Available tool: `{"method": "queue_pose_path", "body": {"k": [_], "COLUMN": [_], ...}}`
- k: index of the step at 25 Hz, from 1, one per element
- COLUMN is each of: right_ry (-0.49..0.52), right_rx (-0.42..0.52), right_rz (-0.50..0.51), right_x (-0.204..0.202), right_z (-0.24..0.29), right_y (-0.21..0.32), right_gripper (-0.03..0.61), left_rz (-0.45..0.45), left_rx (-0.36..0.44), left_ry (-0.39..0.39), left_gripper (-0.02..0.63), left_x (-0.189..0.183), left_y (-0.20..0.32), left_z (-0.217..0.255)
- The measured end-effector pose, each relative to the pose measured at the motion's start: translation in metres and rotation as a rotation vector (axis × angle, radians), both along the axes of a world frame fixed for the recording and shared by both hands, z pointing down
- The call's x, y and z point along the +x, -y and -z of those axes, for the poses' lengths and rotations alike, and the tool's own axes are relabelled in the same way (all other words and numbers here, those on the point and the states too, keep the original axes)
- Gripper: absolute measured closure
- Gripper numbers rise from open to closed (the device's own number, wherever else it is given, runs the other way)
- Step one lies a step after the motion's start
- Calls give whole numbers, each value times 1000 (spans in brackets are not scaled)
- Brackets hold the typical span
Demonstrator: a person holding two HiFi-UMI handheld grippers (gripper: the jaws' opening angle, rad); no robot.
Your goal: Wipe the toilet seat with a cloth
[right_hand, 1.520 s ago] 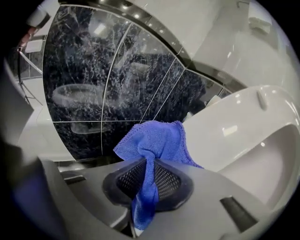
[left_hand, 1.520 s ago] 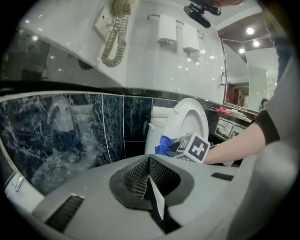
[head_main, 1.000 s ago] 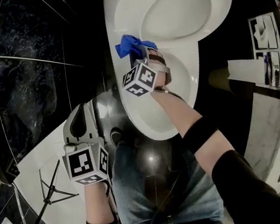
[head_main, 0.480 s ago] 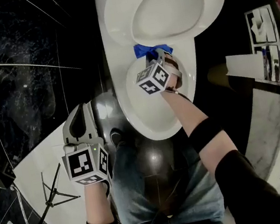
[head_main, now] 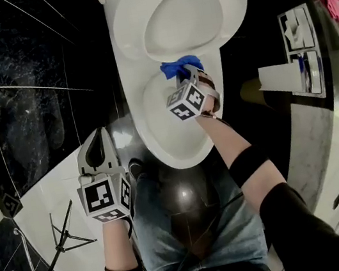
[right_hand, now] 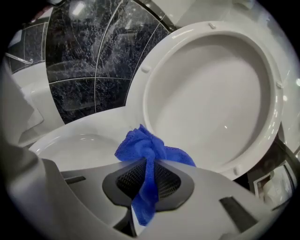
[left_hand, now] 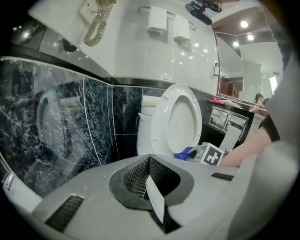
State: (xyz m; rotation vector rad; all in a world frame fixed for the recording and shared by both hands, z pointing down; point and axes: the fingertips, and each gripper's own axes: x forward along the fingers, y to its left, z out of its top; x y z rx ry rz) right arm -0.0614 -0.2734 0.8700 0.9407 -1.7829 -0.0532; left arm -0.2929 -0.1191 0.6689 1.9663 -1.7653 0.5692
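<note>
A white toilet stands with its seat (head_main: 181, 16) raised, and the bowl rim (head_main: 156, 134) shows below it. My right gripper (head_main: 184, 76) is shut on a bunched blue cloth (head_main: 180, 67), which lies at the back of the rim, just under the raised seat's lower edge. In the right gripper view the cloth (right_hand: 145, 147) hangs out between the jaws (right_hand: 147, 183), in front of the raised seat (right_hand: 211, 93). My left gripper (head_main: 96, 141) is held off to the left of the bowl, shut and empty. Its closed jaws (left_hand: 152, 187) point toward the toilet (left_hand: 176, 122).
Dark marble wall tiles (head_main: 38, 90) run along the left. A toilet paper holder (head_main: 301, 53) with a hanging sheet (head_main: 279, 76) is on the right. A thin metal stand (head_main: 58, 239) rests on the floor at lower left. The person's knees are close to the bowl front.
My right gripper has carried the blue cloth rightward along the back of the rim, from its left side to below the middle of the raised seat. The left gripper stays about where it was.
</note>
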Motion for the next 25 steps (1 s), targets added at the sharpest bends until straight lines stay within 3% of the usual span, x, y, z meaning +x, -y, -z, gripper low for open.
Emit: {"method": "queue_pose_path", "body": {"k": [3,7,16,21,25], "right_ry": [29,142,550,667,700], "right_rx": [-10,-18,42,104,149], "right_rz": [8,-35,-227,-310,-301], "right_x": [3,3,-2,22,48], "right_z": [37,117,378,478,522], "right_y": [-15,-29,-87,-126,-159], "right_gripper": [512,511,509,511,511], "left_rz": [-8,-44,-148,-225,-223], "left_rx": [1,27,80,118,136], "left_ry": [-9,-16,-61,-92,-81], "left_gripper": [614,614,614,614,614], "left_x": [3,4,-2,11,24], "left_y": [0,-1,-28,-55,-81], "left_z": [30,86,245,316,347]}}
